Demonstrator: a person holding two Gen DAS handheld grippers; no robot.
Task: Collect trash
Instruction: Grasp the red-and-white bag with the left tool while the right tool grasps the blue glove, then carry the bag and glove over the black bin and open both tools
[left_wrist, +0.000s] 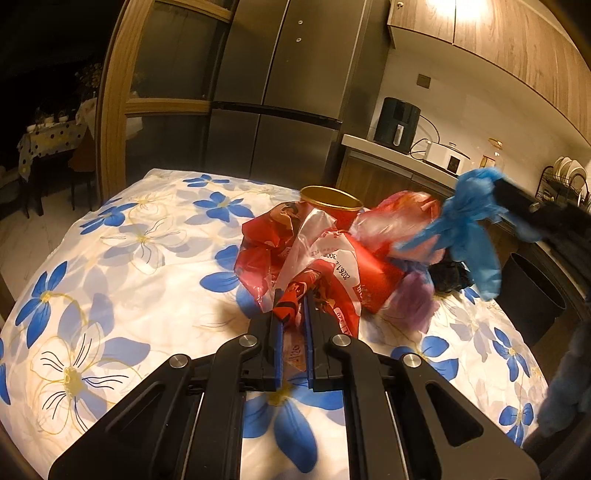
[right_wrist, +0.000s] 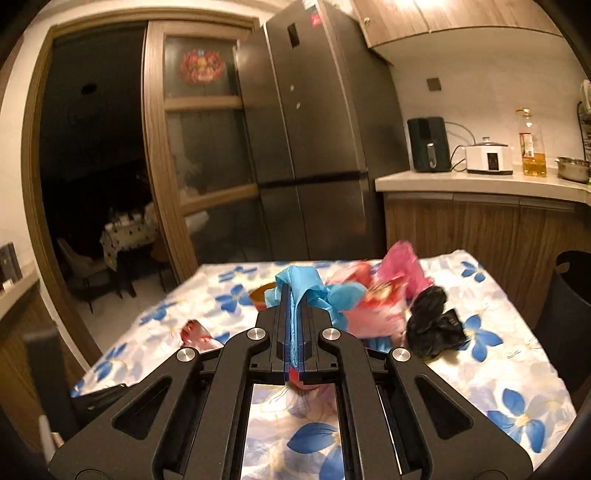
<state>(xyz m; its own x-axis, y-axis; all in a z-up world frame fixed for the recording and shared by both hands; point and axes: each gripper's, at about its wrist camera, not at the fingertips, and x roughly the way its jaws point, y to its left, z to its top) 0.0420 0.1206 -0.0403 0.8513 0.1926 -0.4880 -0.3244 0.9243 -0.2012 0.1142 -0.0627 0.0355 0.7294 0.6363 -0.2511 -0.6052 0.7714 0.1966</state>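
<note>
Left gripper (left_wrist: 293, 306) fingers clamp the red wrapper (left_wrist: 295, 295); right gripper (right_wrist: 294, 295) fingers clamp the blue bag (right_wrist: 306, 284) above the worktop (right_wrist: 498, 369).

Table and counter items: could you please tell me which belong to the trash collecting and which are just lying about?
Job:
- blue plastic bag, held in right gripper
- red plastic bag, held in left gripper
- pink bag
- black bag
- red paper cup
- black bin

Lying about:
- air fryer
- oil bottle
- white cooker
- fridge
</note>
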